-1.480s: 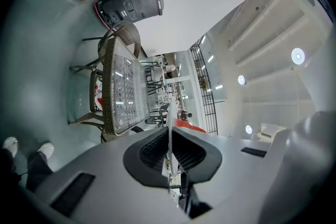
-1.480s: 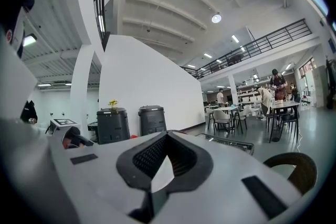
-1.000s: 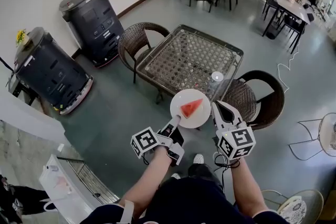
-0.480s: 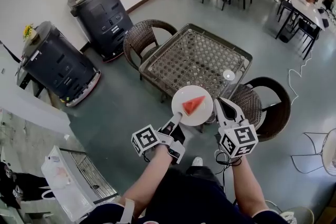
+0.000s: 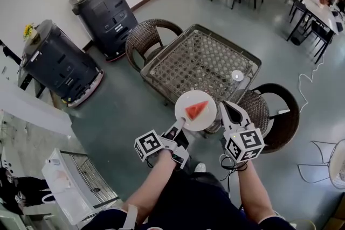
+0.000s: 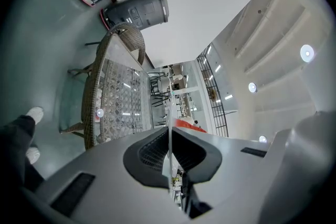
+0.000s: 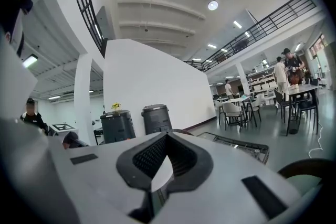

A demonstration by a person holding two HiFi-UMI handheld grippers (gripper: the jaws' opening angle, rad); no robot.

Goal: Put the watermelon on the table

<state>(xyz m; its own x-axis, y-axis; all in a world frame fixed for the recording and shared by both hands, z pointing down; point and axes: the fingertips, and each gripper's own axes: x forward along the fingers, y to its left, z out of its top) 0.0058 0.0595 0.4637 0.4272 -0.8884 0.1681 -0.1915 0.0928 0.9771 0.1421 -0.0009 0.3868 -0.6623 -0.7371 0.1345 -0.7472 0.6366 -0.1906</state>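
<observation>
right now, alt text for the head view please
Seen from above, the left gripper holds a white plate by its rim, carrying a red watermelon wedge, near the corner of a glass-topped wicker table. The right gripper is beside the plate; two dark bins stand left.

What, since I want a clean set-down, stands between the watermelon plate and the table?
Nothing visible. The left gripper holds the plate with the watermelon slice by the glass table's near corner; the top is bare except a white disc near its far edge.

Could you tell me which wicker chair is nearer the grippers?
The right-hand wicker chair, beside the right gripper; the left-hand wicker chair stands farther off.
</observation>
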